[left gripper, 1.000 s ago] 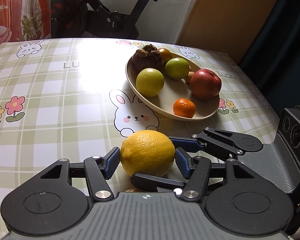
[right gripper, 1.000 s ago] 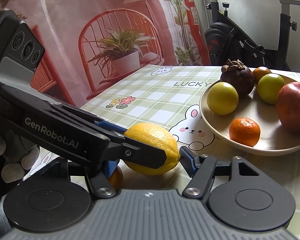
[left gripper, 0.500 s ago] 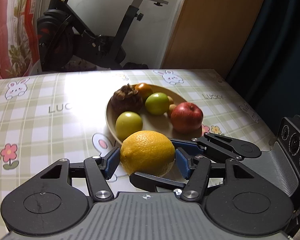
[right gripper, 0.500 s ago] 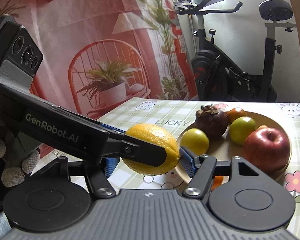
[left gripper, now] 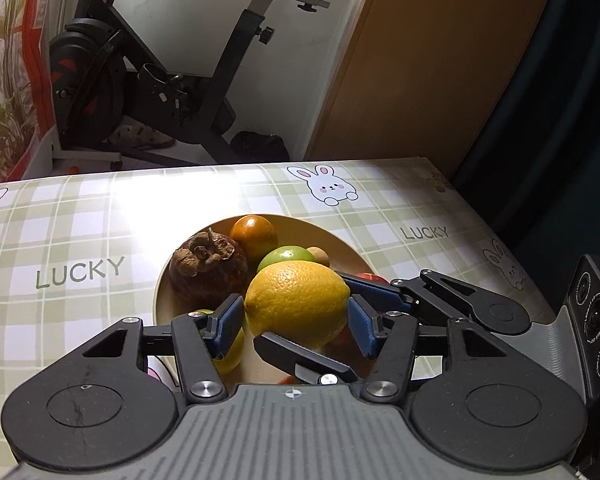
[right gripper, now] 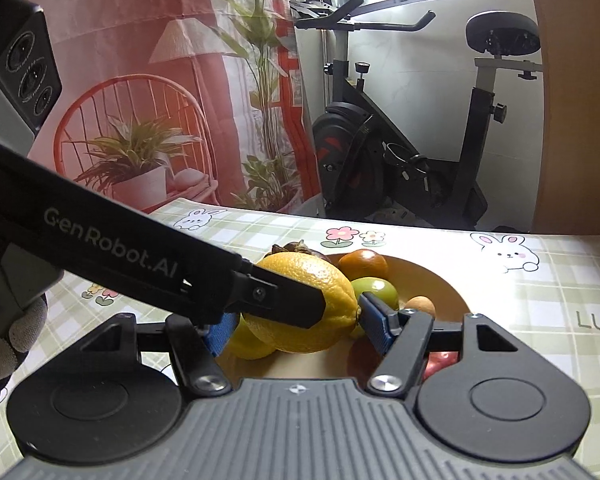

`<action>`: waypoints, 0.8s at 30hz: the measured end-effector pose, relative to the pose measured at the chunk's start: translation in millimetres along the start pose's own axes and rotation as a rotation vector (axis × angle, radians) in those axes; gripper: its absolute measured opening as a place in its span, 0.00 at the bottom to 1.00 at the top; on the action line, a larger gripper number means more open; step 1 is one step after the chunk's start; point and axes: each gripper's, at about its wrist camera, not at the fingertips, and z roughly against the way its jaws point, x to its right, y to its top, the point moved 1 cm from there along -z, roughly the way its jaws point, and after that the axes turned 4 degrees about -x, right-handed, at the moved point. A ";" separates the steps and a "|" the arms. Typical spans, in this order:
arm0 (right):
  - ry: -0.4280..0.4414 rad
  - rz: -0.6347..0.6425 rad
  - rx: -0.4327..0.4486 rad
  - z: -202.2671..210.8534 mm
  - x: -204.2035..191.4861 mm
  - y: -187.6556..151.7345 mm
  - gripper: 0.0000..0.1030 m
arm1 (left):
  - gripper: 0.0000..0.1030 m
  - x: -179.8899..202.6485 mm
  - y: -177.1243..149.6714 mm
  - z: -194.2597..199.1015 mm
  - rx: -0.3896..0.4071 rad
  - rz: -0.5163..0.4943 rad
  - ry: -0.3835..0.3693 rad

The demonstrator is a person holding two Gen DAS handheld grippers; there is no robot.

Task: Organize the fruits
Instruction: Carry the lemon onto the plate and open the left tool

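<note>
A big yellow lemon (left gripper: pixel 296 300) hangs over the beige bowl (left gripper: pixel 340 240), held from two sides. My left gripper (left gripper: pixel 296 322) is shut on it, blue pads pressing its left and right. My right gripper (right gripper: pixel 298 326) is shut on the same lemon (right gripper: pixel 324 288), crossing the left one's fingers. In the bowl lie a brown mangosteen (left gripper: pixel 208 272), an orange (left gripper: pixel 254 234), a green fruit (left gripper: pixel 286 256), a yellow-green fruit (left gripper: pixel 230 346), a small tan fruit (left gripper: pixel 318 255) and a red apple (right gripper: pixel 440 362), mostly hidden.
The bowl stands on a checked tablecloth (left gripper: pixel 80 240) with rabbits and "LUCKY" print. Beyond the table's far edge are an exercise bike (left gripper: pixel 172 92) and a wooden door (left gripper: pixel 420 60). A gloved hand (right gripper: pixel 12 340) holds the left gripper's body.
Both grippers have lifted the lemon off the tablecloth and carried it forward, so it now hangs over the bowl instead of in front of it.
</note>
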 end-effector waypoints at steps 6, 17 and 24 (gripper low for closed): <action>-0.022 0.039 -0.036 -12.5 -1.7 2.4 0.52 | 0.57 -11.2 -1.6 -9.7 -0.015 0.028 0.029; -0.071 0.089 -0.044 -8.7 -12.7 5.2 0.50 | 0.56 -5.9 -3.3 -2.6 0.007 0.008 0.040; -0.063 0.078 -0.038 14.3 -21.6 13.3 0.52 | 0.56 -1.7 -4.4 32.7 0.069 -0.029 0.052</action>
